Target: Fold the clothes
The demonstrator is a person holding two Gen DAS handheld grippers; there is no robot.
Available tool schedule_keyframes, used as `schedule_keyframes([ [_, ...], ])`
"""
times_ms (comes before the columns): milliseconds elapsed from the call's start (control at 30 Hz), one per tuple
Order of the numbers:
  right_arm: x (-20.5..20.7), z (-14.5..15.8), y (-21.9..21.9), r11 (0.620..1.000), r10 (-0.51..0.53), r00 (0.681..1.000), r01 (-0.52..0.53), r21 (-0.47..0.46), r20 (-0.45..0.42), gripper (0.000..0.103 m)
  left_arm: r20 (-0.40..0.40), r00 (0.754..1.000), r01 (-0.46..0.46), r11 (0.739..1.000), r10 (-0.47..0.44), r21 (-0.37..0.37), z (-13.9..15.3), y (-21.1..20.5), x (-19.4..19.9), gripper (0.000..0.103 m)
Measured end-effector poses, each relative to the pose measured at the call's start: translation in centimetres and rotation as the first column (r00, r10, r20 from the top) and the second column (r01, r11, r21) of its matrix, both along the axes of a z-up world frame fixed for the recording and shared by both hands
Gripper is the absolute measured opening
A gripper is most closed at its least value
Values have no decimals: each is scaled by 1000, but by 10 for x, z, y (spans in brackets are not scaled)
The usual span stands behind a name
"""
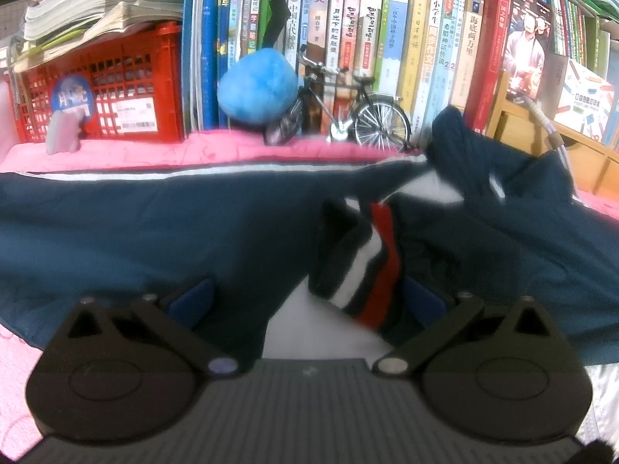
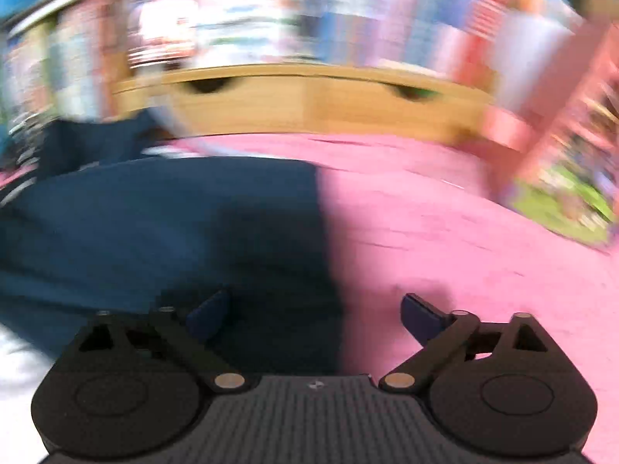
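Note:
A dark blue jacket (image 1: 116,232) with a white stripe lies spread over the pink bed cover (image 1: 154,152). Its ribbed collar (image 1: 367,266), striped navy, white and red, is bunched up in the middle, with white lining beneath. My left gripper (image 1: 307,301) is open just above the jacket; the collar lies between its blue fingers (image 1: 191,303), close to the right one. The right wrist view is blurred. My right gripper (image 2: 315,313) stands open over the jacket's (image 2: 154,224) right edge, one finger above the fabric and the other above the pink cover (image 2: 464,251).
Behind the bed, a shelf of upright books (image 1: 387,38) runs the full width. A red crate (image 1: 116,85) under stacked papers, a blue plush toy (image 1: 257,89) and a model bicycle (image 1: 348,112) stand along it. Wooden drawers (image 2: 309,104) are at the right.

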State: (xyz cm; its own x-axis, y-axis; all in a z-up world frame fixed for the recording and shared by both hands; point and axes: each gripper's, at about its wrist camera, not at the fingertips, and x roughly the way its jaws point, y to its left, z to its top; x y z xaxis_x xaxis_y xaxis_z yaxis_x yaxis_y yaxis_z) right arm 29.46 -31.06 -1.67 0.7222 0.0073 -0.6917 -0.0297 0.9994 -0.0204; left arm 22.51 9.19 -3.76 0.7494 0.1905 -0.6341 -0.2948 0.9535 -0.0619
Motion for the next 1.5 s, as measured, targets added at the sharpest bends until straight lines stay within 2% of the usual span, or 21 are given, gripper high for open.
schedule_keyframes([
  [67, 9, 3, -22, 994, -107, 993, 106, -13, -44, 101, 0, 1000, -1, 1000, 1, 0, 0, 0, 0, 103],
  [100, 13, 6, -30, 987, -158, 986, 156, -37, -61, 96, 0, 1000, -1, 1000, 1, 0, 0, 0, 0, 103],
  [133, 16, 9, -35, 979, -201, 977, 197, -57, -70, 80, 0, 1000, -1, 1000, 1, 0, 0, 0, 0, 103],
  [200, 16, 21, -34, 972, -233, 971, 230, -55, -60, 75, 0, 1000, -1, 1000, 1, 0, 0, 0, 0, 103],
  [300, 11, 43, -16, 982, -86, 996, 86, 167, -4, 79, 0, 1000, -1, 1000, 1, -1, 0, 0, 1, 103],
  [367, 15, 46, 15, 961, 57, 998, -62, 271, 25, 82, 0, 1000, -1, 1000, 1, 0, 0, 0, 1, 103],
  [433, 23, 39, 58, 925, 201, 979, -200, 324, 31, 82, 0, 1000, -1, 1000, 1, 0, 0, 0, 1, 103],
  [567, 30, 11, 142, 868, 399, 917, -377, 324, -1, 77, 1, 1000, -1, 1000, 1, -1, 0, 0, 1, 103],
  [700, 32, -6, 185, 861, 464, 886, -452, 234, 5, 77, 1, 1000, -2, 1000, 2, -2, 0, 0, 1, 103],
  [767, 38, -9, 184, 867, 468, 883, -467, 175, 35, 73, 2, 1000, -2, 1000, 2, -3, 0, 0, 1, 103],
  [800, 42, -10, 181, 878, 457, 889, -457, 140, 34, 69, 2, 1000, -2, 1000, 2, -4, 0, 0, 1, 103],
  [867, 50, -10, 168, 914, 401, 916, -402, 49, 27, 69, 3, 1000, -1, 1000, 1, -4, 0, 0, 0, 103],
  [967, 63, -11, 139, 941, 335, 942, -337, 43, 34, 68, 4, 1000, 0, 1000, 0, -5, 0, 0, 0, 103],
  [1000, 66, -11, 130, 943, 329, 944, -330, 43, 38, 61, 4, 1000, 1, 1000, -1, -5, 0, 0, 1, 103],
  [1067, 69, -12, 119, 950, 310, 950, -311, 8, 46, 60, 4, 1000, 1, 1000, -1, -5, 0, 0, 1, 103],
  [1133, 77, -13, 104, 971, 237, 971, -238, 14, 42, 71, 4, 1000, 1, 1000, -1, -5, -1, 0, 0, 103],
  [1267, 86, -14, 69, 993, 112, 993, -112, 18, 45, 74, 4, 1000, 2, 1000, -2, -4, -1, 0, 0, 103],
  [1333, 88, -12, 60, 998, 6, 999, -4, -55, 45, 76, 4, 1000, 1, 1000, -1, -4, -2, 0, 1, 103],
  [1400, 80, -6, 61, 971, -145, 986, 158, -179, 83, 71, 5, 1000, 1, 1000, -1, -4, -2, 0, 1, 103],
  [1467, 60, 5, 71, 976, -115, 981, 141, -168, 154, 70, 5, 1000, 0, 1000, 0, -4, -2, 0, 1, 103],
  [1500, 48, 12, 78, 993, -45, 984, 63, -101, 173, 72, 5, 1000, 0, 1000, 0, -4, -2, 0, 1, 103],
])
